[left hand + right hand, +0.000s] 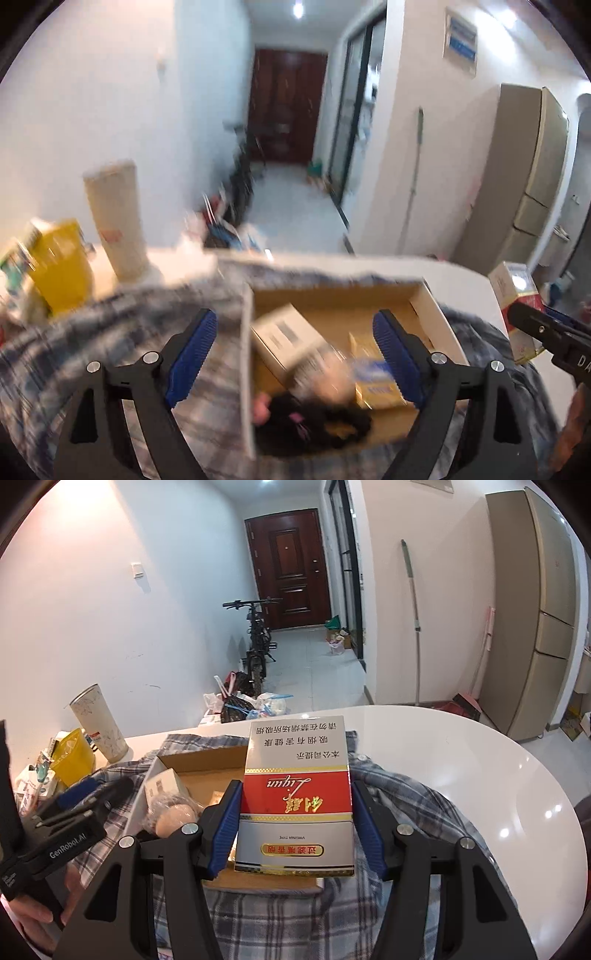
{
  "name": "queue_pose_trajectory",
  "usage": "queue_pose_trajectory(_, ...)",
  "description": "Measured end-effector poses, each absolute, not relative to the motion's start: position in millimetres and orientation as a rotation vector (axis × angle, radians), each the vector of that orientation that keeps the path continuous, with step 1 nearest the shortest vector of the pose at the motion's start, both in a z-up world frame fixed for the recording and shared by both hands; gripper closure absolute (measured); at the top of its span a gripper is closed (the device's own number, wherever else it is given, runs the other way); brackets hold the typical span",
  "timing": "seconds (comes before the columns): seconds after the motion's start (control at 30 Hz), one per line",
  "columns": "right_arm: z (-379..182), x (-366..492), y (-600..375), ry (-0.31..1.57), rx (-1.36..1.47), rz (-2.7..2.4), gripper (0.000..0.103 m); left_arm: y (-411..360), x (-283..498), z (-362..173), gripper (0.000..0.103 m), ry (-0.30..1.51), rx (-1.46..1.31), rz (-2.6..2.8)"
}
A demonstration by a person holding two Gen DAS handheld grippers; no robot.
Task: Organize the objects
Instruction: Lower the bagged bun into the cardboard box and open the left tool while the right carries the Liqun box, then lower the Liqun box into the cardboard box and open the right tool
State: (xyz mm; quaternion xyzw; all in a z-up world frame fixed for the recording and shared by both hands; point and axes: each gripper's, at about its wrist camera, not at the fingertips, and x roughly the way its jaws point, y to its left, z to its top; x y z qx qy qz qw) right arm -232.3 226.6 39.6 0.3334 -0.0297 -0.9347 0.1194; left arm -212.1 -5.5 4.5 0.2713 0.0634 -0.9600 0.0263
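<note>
An open cardboard box lies on a plaid shirt on the white table. Inside it are a small white carton, a yellow and blue packet, a pale wrapped item and a black object with a pink mark. My left gripper hangs open above the box with nothing between its blue pads. My right gripper is shut on a red and silver cigarette carton, held over the box's near right edge. The left wrist view is blurred.
A tall white tumbler, a yellow bag and small packets stand at the table's left. The white table curves away to the right. Beyond it are a bicycle, floor bags, a mop and a fridge.
</note>
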Motion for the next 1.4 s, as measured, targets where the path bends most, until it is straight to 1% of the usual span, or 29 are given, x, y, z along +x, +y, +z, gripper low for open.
queue_pose_trajectory(0.1, 37.8, -244.1, 213.4, -0.076, 0.978, -2.685, 0.046, -10.7, -203.4, -3.2, 0.015, 0.17, 0.68, -2.962)
queue_pose_trajectory(0.27, 12.1, -275.9, 193.6, -0.067, 1.08, -2.626, 0.046, -12.6, -201.8, -13.0, 0.015, 0.101, 0.66, -3.005)
queue_pose_trajectory(0.37, -7.5, -294.5, 189.1, -0.122, 1.146, -2.581, 0.046, -13.7, -196.6, -12.5, 0.015, 0.124, 0.586, -3.015)
queue_pose_trajectory(0.43, -17.4, -304.1, 187.8, -0.137, 1.16, -2.587, 0.046, -16.5, -195.2, -11.8, 0.013, 0.154, 0.572, -3.027)
queue_pose_trajectory(0.47, -20.1, -306.8, 187.4, -0.133, 1.153, -2.611, 0.046, -17.9, -194.5, -11.3, 0.009, 0.17, 0.565, -3.032)
queue_pose_trajectory(0.5, -22.8, -308.7, 186.3, -0.118, 1.142, -2.641, 0.046, -19.8, -192.9, -10.5, 0.003, 0.183, 0.554, -3.034)
queue_pose_trajectory(0.53, -24.9, -309.7, 183.5, -0.103, 1.135, -2.649, 0.046, -22.1, -192.2, -9.9, 0.0, 0.195, 0.537, -3.031)
queue_pose_trajectory(0.77, -40.4, -325.1, 177.9, -0.054, 1.169, -2.642, 0.046, -30.2, -191.8, -9.9, 0.0, 0.257, 0.538, -3.017)
queue_pose_trajectory(0.87, -40.4, -324.0, 179.5, -0.034, 1.146, -2.688, 0.045, -31.3, -191.2, -10.5, 0.0, 0.264, 0.532, -3.016)
queue_pose_trajectory(0.93, -39.2, -323.5, 180.5, -0.03, 1.13, -2.686, 0.036, -30.4, -191.2, -10.8, 0.0, 0.264, 0.54, -3.02)
queue_pose_trajectory(1.0, -36.9, -323.0, 183.0, -0.046, 1.123, -2.682, 0.034, -29.4, -193.0, -13.1, 0.0, 0.255, 0.558, -3.019)
queue_pose_trajectory(1.1, -27.6, -318.3, 189.0, -0.076, 1.105, -2.692, 0.028, -26.5, -193.2, -13.8, 0.0, 0.216, 0.557, -3.008)
queue_pose_trajectory(1.27, -5.6, -300.0, 201.7, -0.117, 1.063, -2.69, 0.027, -23.4, -184.7, -0.9, 0.0, 0.203, 0.517, -3.002)
queue_pose_trajectory(1.4, 14.9, -272.5, 211.5, -0.062, 1.04, -2.772, 0.027, -21.5, -173.4, 18.7, 0.0, 0.246, 0.549, -3.017)
